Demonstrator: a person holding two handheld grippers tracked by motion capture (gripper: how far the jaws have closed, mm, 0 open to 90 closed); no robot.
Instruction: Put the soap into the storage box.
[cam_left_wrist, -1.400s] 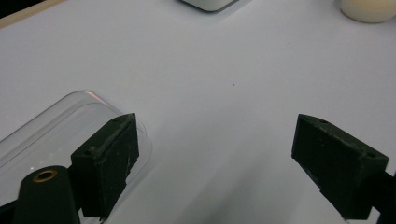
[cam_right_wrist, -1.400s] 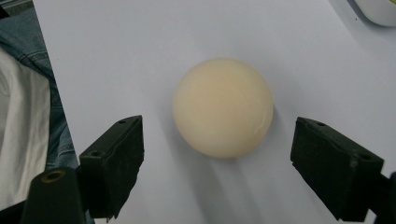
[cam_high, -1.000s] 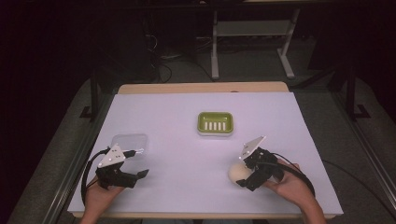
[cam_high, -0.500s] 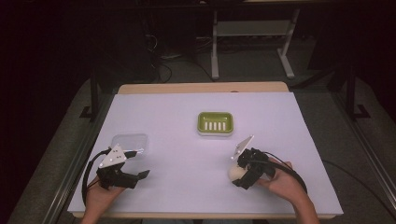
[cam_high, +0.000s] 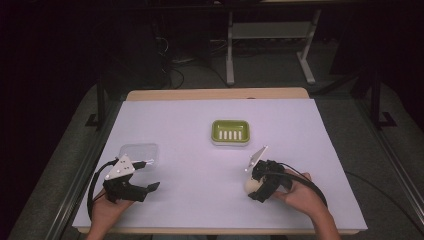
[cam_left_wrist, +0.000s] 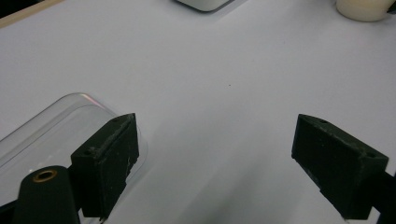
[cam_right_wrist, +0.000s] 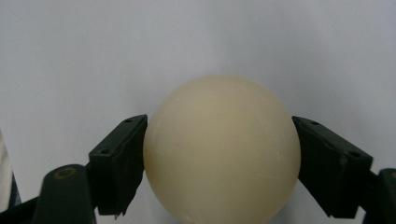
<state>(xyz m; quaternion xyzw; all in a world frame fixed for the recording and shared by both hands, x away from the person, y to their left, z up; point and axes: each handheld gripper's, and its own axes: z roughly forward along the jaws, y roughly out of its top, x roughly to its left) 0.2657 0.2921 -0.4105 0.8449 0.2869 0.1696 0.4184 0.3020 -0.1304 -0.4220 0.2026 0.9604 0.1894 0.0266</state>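
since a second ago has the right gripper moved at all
Yes. Against the green soap dish, the right gripper with the cream ball has drawn slightly toward the person, farther from the dish.

A metal frame (cam_high: 270, 45) and cables (cam_high: 172, 62) lie on the floor.

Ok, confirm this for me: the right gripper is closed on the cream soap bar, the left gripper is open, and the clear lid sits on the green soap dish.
One thing is off. The clear lid is not on the green soap dish; it lies flat on the table by the left gripper, as the high view shows. The rest holds: the right gripper is closed on the cream soap bar, and the left gripper is open.
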